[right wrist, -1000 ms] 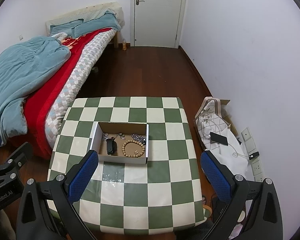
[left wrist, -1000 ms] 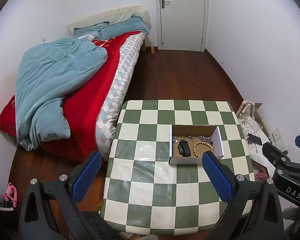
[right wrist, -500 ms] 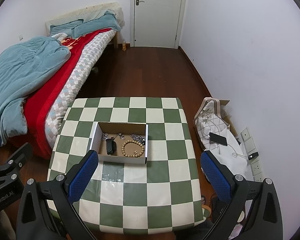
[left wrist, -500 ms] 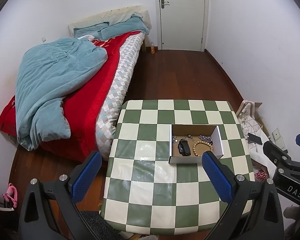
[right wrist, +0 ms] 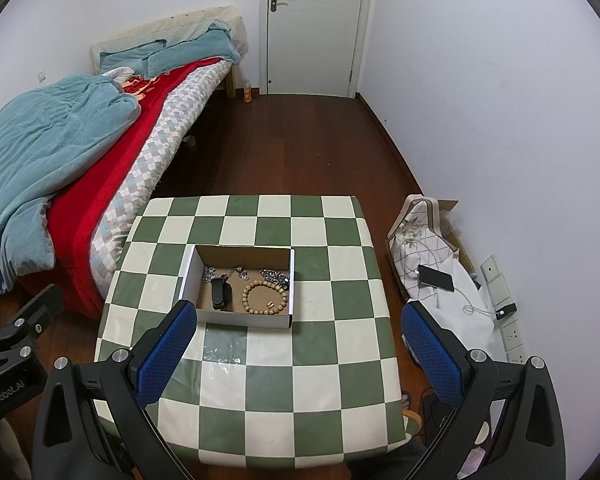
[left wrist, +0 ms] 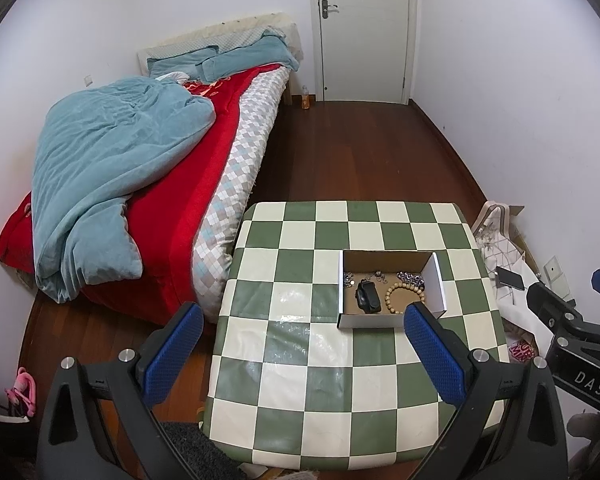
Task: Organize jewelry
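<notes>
Left claw [left wrist: 302, 344] wide open, nothing in it, held above the near part of the checkered surface [left wrist: 300, 400]. Right claw [right wrist: 300, 344] same: fingers spread, empty, above the surface's near edge. Cardboard box [right wrist: 240, 286] sits ahead of both claws, mid-surface; from the left claw it lies ahead and toward its right finger [left wrist: 434, 354], whose tip overlaps the box's near right corner in view; from the right claw it's just past the left finger [right wrist: 166, 354]. Inside the box: black watch-like item [right wrist: 220, 293] on the left, wooden bead bracelet [right wrist: 265, 298] right of it, silver chains [right wrist: 274, 276] along the far side. Bed [left wrist: 140, 184] left of both claws, bag with a phone [right wrist: 436, 278] on the floor to the right.
</notes>
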